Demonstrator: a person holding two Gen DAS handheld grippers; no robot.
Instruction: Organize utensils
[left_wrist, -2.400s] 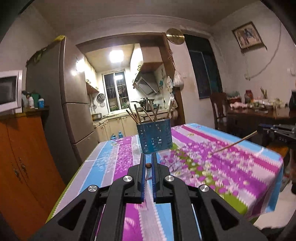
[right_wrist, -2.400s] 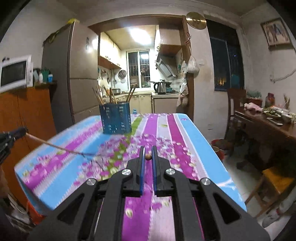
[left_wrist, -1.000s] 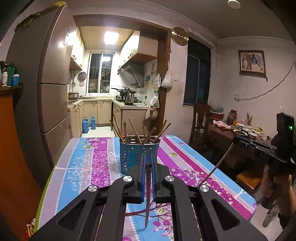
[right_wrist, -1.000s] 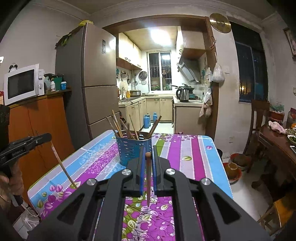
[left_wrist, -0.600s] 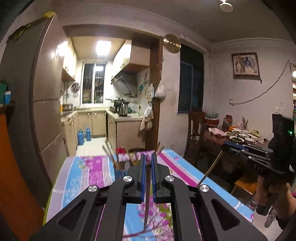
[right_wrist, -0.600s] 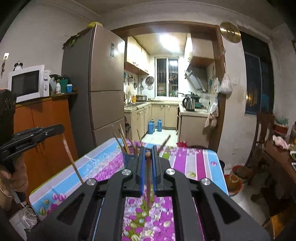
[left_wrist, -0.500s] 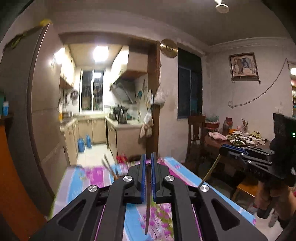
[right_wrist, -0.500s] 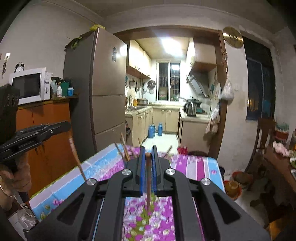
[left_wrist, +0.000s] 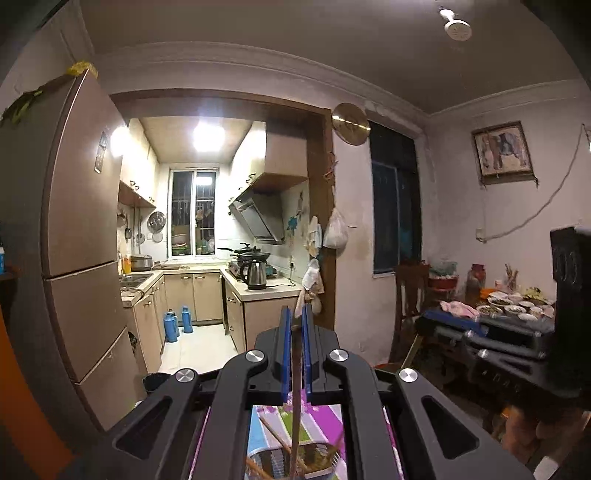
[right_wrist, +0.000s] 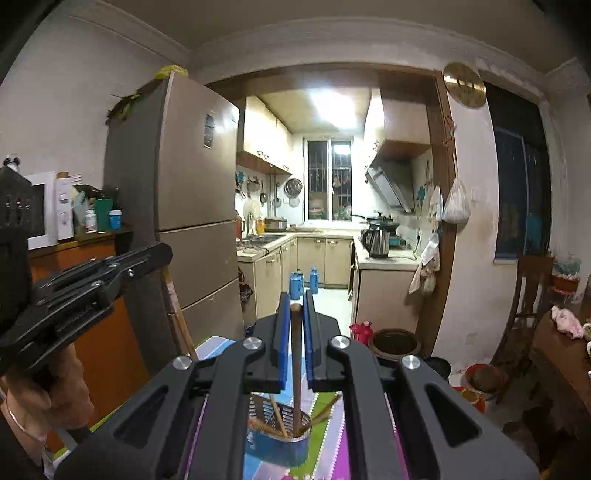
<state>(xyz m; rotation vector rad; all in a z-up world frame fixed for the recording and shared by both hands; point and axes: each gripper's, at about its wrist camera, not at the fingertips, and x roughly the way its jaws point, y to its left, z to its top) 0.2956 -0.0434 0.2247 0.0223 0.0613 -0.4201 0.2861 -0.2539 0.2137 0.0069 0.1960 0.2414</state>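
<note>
While above holder (right_wrist: 279, 439), chopstick (right_wrist: 295, 369) upright.

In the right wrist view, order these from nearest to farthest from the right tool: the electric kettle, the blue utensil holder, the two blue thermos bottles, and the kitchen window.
1. Blue utensil holder, just below the right tool, on the table.
2. Two blue thermos bottles, on the kitchen floor, straight ahead.
3. Electric kettle, on the right-hand counter, roughly level with the bottles in depth; too close to call.
4. Kitchen window, on the far wall.

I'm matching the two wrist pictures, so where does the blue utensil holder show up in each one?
Left wrist: blue utensil holder at the bottom edge, centre, below the fingers.
Right wrist: blue utensil holder at bottom centre, on the striped tablecloth.
Shared landmark: the kettle on the kitchen counter.
</note>
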